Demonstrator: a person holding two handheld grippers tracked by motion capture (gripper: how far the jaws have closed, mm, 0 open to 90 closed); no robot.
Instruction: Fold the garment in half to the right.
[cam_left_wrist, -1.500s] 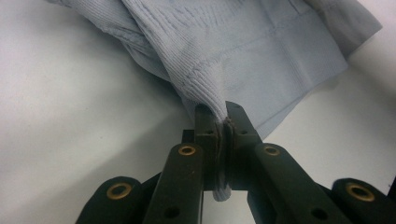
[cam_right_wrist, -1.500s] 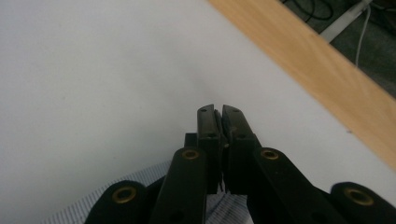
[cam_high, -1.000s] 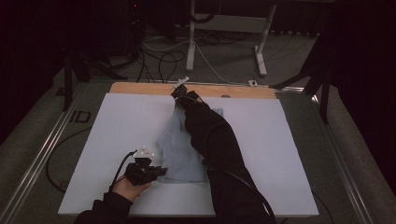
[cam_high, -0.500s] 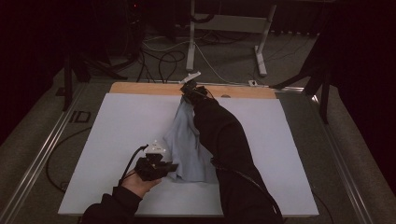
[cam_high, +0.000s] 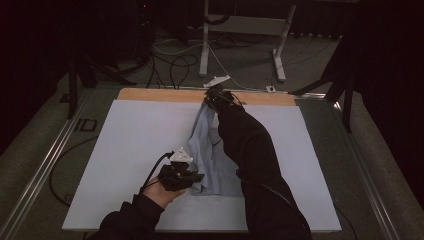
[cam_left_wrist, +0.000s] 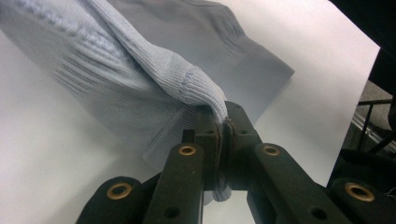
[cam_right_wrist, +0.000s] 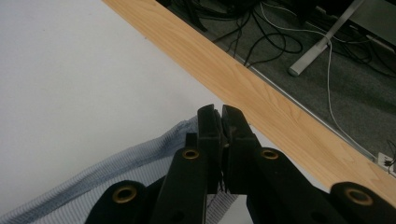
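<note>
Pale blue knit sweater (cam_high: 207, 155) stretched between left tool (cam_high: 189, 176) and right tool (cam_high: 216, 96), both clamped on its edges.

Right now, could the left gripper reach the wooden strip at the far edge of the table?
Probably not: the left gripper is shut on the blue sweater at the near side, and the wooden strip lies far off.

The counter (cam_high: 125, 150) is covered by a white sheet, and a strip of light wood (cam_high: 150, 95) stays bare along its far edge. Metal rails (cam_high: 45, 165) run beside the counter on the left and on the right. Behind it, on the grey floor (cam_high: 250, 70), black cables (cam_high: 170, 65) lie in loops near a white stand (cam_high: 205, 40) with two legs. The background is very dark.
</note>
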